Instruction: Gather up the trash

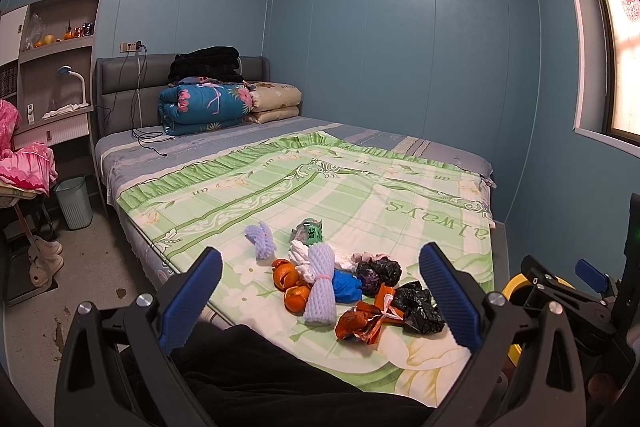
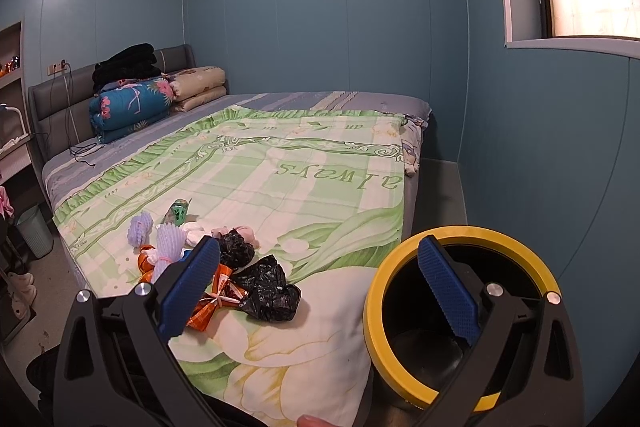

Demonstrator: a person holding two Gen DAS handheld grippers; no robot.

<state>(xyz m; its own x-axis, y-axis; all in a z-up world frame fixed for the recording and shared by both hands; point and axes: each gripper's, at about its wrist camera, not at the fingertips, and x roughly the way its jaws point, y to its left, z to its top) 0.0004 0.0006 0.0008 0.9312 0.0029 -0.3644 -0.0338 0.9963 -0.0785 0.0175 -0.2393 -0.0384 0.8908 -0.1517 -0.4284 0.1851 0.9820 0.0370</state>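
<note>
Left gripper (image 1: 320, 301): your jaws stand wide with nothing between them, hovering over the near edge of the bed (image 1: 248, 187).
Right gripper (image 2: 320, 291): also wide and holding nothing; its right finger overlaps the yellow-rimmed bin (image 2: 460, 231) at 4 o'clock in the right view.
Trash pile (image 1: 344, 283): it lies straight ahead at 12 o'clock of your left jaws, on the green quilt (image 1: 360, 195).
Nearest pieces: orange foil wrapper (image 1: 360, 321) and black plastic bag (image 1: 420, 307), touching each other.
Others: white foam fruit net (image 1: 320, 287), orange peel (image 1: 290, 281), purple foam net (image 1: 261, 239) set apart at 11 o'clock.
Advice: take 1 piece at a time, pinch the crumpled bulk rather than quilt fabric, then carry it right to the bin.
</note>
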